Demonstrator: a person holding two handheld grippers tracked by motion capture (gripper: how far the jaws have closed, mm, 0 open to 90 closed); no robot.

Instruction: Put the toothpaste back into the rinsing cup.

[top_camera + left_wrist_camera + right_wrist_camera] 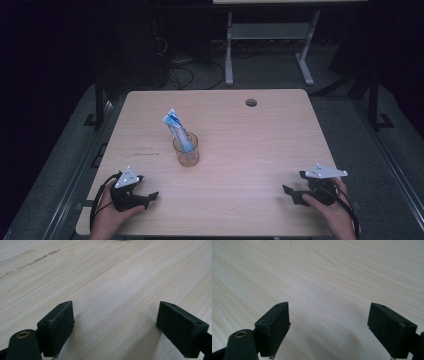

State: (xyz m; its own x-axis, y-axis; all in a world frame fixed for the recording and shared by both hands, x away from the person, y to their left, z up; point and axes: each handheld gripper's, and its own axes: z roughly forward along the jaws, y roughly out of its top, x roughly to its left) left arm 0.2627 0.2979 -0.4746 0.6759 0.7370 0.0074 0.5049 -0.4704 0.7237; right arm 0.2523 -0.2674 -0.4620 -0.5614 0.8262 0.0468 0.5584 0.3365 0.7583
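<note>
Now both hands are resting near the front edge of the table (260,150), well apart. The left gripper (150,196) is sitting with its jaws spread wide over bare wood, gripping nothing. The right gripper (292,192) is likewise gaping wide and empty. The glass (186,150) is standing toward the table's middle, nearer the left gripper, holding a blue-and-white tube (176,129) leaning inside it

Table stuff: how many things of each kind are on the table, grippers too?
Glass cup: 1
Blue and white tube standing in the cup: 1
Grippers: 2, the left gripper and the right gripper, both with jaws open
Total: 4
</note>
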